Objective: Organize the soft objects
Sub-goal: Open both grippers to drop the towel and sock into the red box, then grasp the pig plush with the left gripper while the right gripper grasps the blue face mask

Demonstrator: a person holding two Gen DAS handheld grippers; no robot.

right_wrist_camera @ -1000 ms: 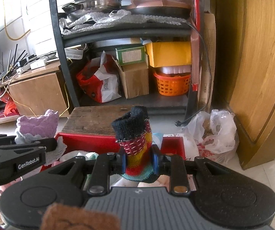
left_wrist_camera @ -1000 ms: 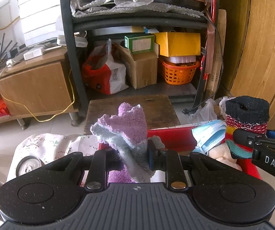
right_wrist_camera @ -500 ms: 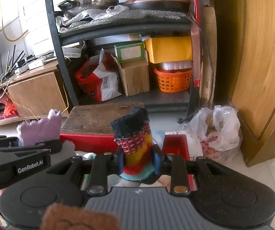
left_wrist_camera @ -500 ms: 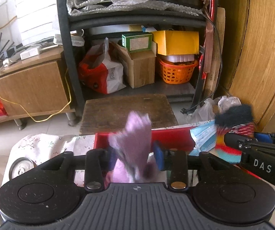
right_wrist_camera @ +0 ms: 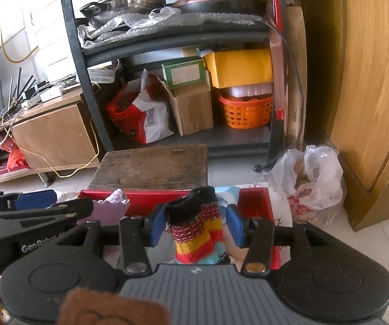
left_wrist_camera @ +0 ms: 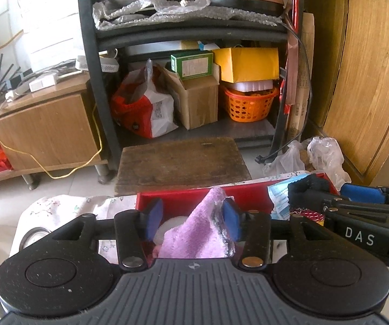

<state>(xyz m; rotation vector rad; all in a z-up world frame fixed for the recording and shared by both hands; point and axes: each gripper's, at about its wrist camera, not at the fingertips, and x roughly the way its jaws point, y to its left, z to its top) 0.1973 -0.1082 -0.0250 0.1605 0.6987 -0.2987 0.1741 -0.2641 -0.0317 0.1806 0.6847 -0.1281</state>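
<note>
Releasing is the step you are in: both grippers hang over the red bin (left_wrist_camera: 246, 189), each with a soft item between jaws that have just been opening.

Your left gripper (left_wrist_camera: 191, 218) has its blue pads spread apart. The purple fuzzy cloth (left_wrist_camera: 197, 233) stands between them, leaning toward the pad at 3 o'clock and perhaps brushing it, with a clear gap on the 9 o'clock side. It is no longer pinched, and its lower part sits inside the bin.

Your right gripper (right_wrist_camera: 198, 223) is parted too, though less widely. The striped sock (right_wrist_camera: 197, 233), black cuff at 12 o'clock, stands upright between the pads, close to the left pad with a gap at the right one. Nothing presses on it, as far as I can tell. A blue face mask (left_wrist_camera: 278, 197) lies in the bin just beside it.

Judging from this, the drop is nearly done. Next, lift both grippers straight up and back so the pads clear the fabric without dragging it out; the cloth's fuzzy edge could snag on the pad at 3 o'clock. Then look for the next loose item.
</note>
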